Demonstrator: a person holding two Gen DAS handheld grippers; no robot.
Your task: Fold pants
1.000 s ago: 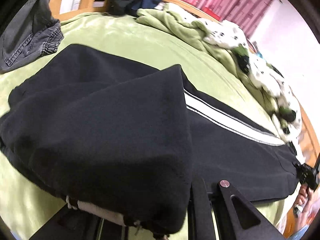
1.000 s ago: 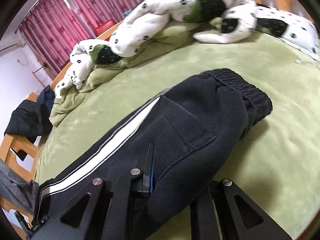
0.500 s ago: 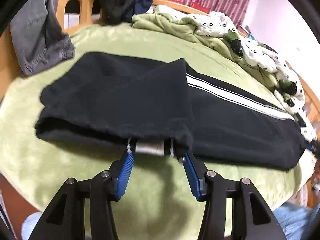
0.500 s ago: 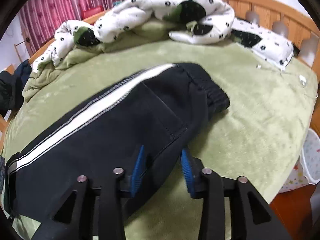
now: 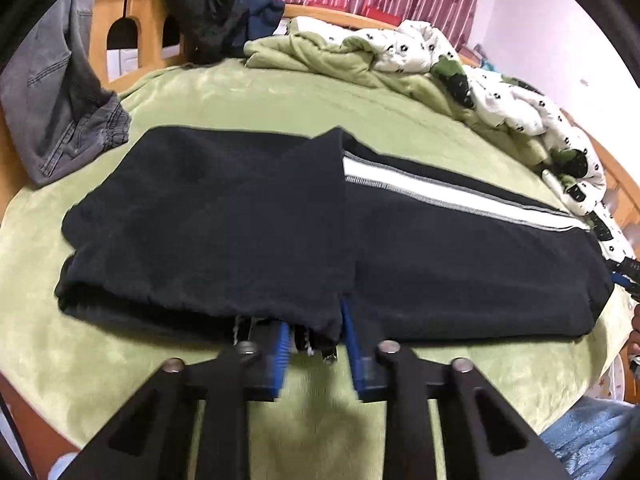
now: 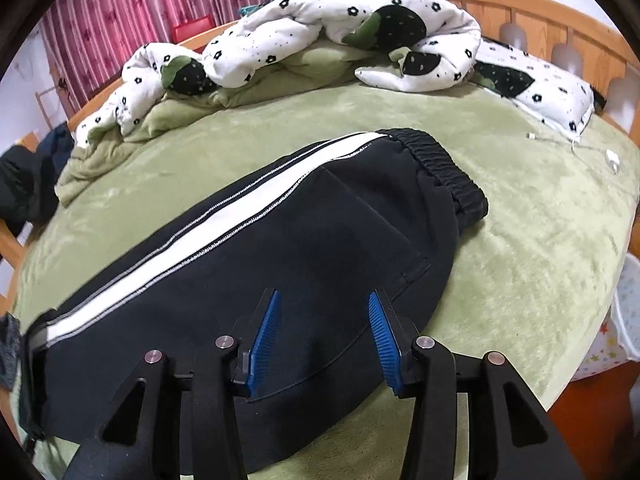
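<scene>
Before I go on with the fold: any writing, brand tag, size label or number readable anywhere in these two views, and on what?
None readable.
Black sweatpants with white side stripe: no logo or label shows.
White quilt with black flower print: pattern only, no lettering.
Grey jeans on the wooden bed frame: no tag visible.
Red box by the pink curtains: too small to tell.

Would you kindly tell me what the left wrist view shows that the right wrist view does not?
Only the left wrist view shows the grey denim garment hanging at the wooden bed end and the folded-over leg cuff with the left tongs at it. Only the right shows the ribbed elastic waistband and a white cable. Both share the black white-striped pants on the green plush blanket.
</scene>
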